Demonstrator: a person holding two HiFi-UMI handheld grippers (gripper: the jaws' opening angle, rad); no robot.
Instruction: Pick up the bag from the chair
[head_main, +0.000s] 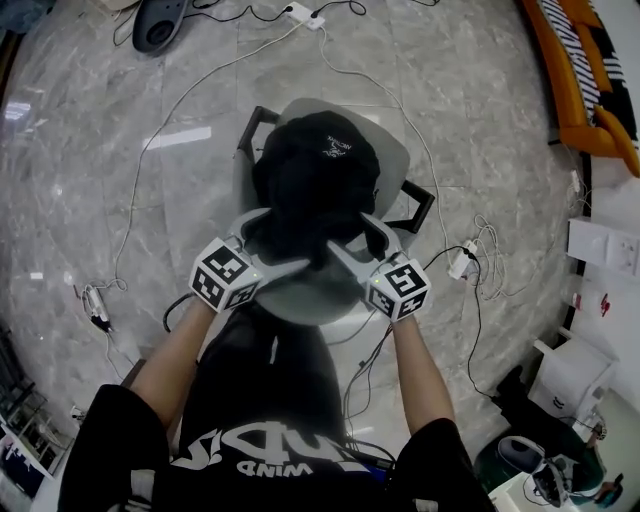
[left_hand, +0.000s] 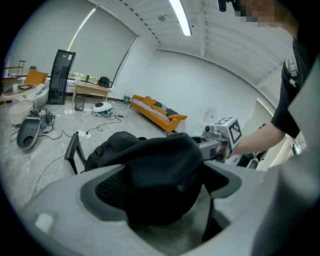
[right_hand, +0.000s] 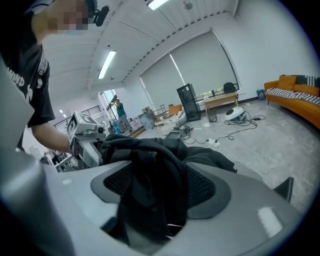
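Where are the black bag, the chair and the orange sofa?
black bag (head_main: 320, 170), head view, its top panel
chair (head_main: 395, 147), head view, bare grey seat rim
orange sofa (left_hand: 171, 119), left gripper view, its near end

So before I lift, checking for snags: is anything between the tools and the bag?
Nothing visible stands between them. The left tool and the right tool each have the bag's black fabric between their jaws, over the chair.

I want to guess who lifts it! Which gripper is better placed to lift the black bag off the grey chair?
Left, but only narrowly. Both clamp the black fabric bag, yet the left gripper holds a thicker bunch, while the right gripper pinches a thinner fold.
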